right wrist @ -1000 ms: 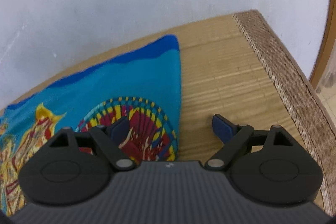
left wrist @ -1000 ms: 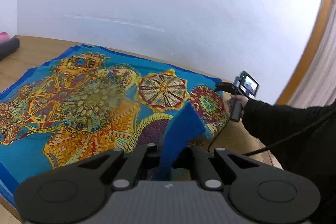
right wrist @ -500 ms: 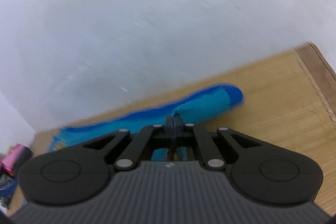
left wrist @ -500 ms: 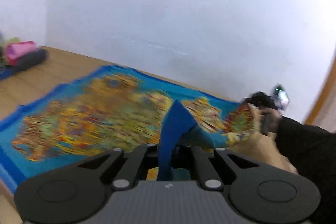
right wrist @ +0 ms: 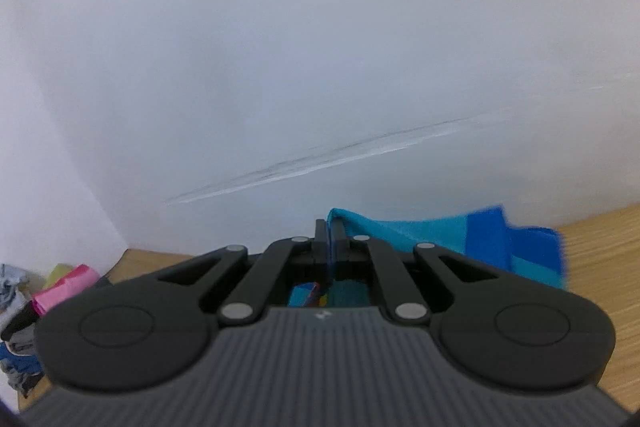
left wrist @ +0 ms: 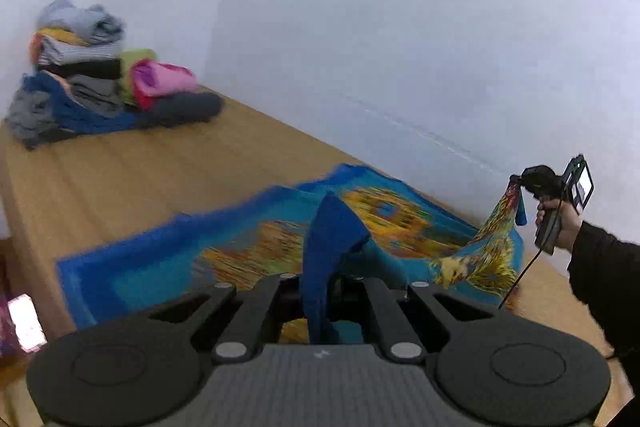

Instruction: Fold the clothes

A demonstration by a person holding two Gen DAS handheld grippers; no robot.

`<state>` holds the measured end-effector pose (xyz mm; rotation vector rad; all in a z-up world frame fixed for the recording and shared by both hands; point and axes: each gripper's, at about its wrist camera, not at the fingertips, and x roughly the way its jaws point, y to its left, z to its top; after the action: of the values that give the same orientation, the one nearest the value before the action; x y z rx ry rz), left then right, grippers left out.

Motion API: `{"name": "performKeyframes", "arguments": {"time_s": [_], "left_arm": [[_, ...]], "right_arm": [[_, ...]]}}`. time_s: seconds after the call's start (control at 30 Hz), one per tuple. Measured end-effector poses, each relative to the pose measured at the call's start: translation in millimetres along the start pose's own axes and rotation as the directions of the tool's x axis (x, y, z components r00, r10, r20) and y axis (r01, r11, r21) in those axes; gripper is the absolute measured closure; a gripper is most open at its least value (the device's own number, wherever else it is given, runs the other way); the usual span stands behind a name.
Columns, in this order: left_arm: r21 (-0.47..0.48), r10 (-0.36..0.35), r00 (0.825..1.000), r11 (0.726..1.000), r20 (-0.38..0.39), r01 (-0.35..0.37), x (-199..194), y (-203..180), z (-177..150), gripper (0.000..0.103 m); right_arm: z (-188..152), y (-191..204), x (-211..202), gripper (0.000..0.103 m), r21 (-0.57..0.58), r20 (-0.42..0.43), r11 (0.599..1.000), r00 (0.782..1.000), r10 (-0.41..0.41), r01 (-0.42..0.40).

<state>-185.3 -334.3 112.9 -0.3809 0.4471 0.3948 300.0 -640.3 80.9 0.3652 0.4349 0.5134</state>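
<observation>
A blue scarf [left wrist: 168, 267] with a bright yellow and red pattern lies partly spread on the wooden table [left wrist: 120, 171]. My left gripper [left wrist: 320, 279] is shut on its near blue corner, which stands up between the fingers. Farther right, my right gripper [left wrist: 516, 183], held in a hand with a black sleeve, is shut on the other corner and lifts it off the table. In the right wrist view the right gripper [right wrist: 330, 239] pinches a turquoise edge, with the scarf [right wrist: 492, 239] trailing to the right.
A pile of folded clothes [left wrist: 80, 75] sits in the far left corner against the white wall [left wrist: 360, 27], also seen as clothes [right wrist: 52, 295] low left in the right wrist view. A cable [left wrist: 524, 267] hangs from the right gripper.
The right gripper shut on the scarf's right corner and lifted it up and leftward. The left gripper carried its corner left too, so the clothes pile came into view.
</observation>
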Motion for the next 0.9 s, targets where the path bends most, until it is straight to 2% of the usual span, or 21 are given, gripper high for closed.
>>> {"name": "performKeyframes", "arguments": {"time_s": [0.2, 0.43, 0.53, 0.63, 0.73, 0.8, 0.83, 0.9], "left_arm": [[-0.080, 0.111, 0.994, 0.991, -0.013, -0.112, 39.6, 87.1, 16.7, 0.100], [-0.141, 0.205, 0.975, 0.966, -0.089, -0.216, 100.0, 161.8, 15.7, 0.100], [-0.111, 0.232, 0.966, 0.963, -0.117, -0.244, 129.2, 176.5, 14.1, 0.100], [-0.072, 0.274, 0.949, 0.955, -0.153, -0.287, 163.6, 187.1, 11.7, 0.099], [-0.058, 0.332, 0.922, 0.935, -0.198, -0.349, 189.2, 197.1, 4.5, 0.093], [-0.046, 0.372, 0.900, 0.919, -0.226, -0.391, 199.4, 202.8, 1.0, 0.090], [-0.051, 0.381, 0.895, 0.914, -0.232, -0.402, 202.3, 206.7, 1.1, 0.090], [-0.067, 0.384, 0.895, 0.911, -0.229, -0.408, 203.6, 212.1, 2.9, 0.088]], "right_arm": [[-32.8, 127.7, 97.8, 0.099, -0.086, -0.027, 0.996, 0.999, 0.031, -0.033], [-83.5, 227.8, 200.6, 0.099, -0.251, -0.092, 0.967, 0.996, 0.009, -0.032], [-109.2, 252.5, 236.1, 0.099, -0.334, -0.112, 0.943, 0.993, -0.032, -0.007], [-136.8, 267.5, 269.2, 0.099, -0.395, -0.122, 0.918, 0.988, -0.090, 0.035], [-157.9, 271.9, 297.9, 0.096, -0.422, -0.159, 0.905, 0.978, -0.135, 0.056], [-170.9, 266.9, 314.9, 0.095, -0.426, -0.245, 0.903, 0.954, -0.172, 0.053], [-175.9, 268.6, 316.8, 0.092, -0.427, -0.285, 0.902, 0.939, -0.194, 0.057], [-174.0, 269.7, 305.6, 0.081, -0.402, -0.283, 0.914, 0.942, -0.181, 0.055]]}}
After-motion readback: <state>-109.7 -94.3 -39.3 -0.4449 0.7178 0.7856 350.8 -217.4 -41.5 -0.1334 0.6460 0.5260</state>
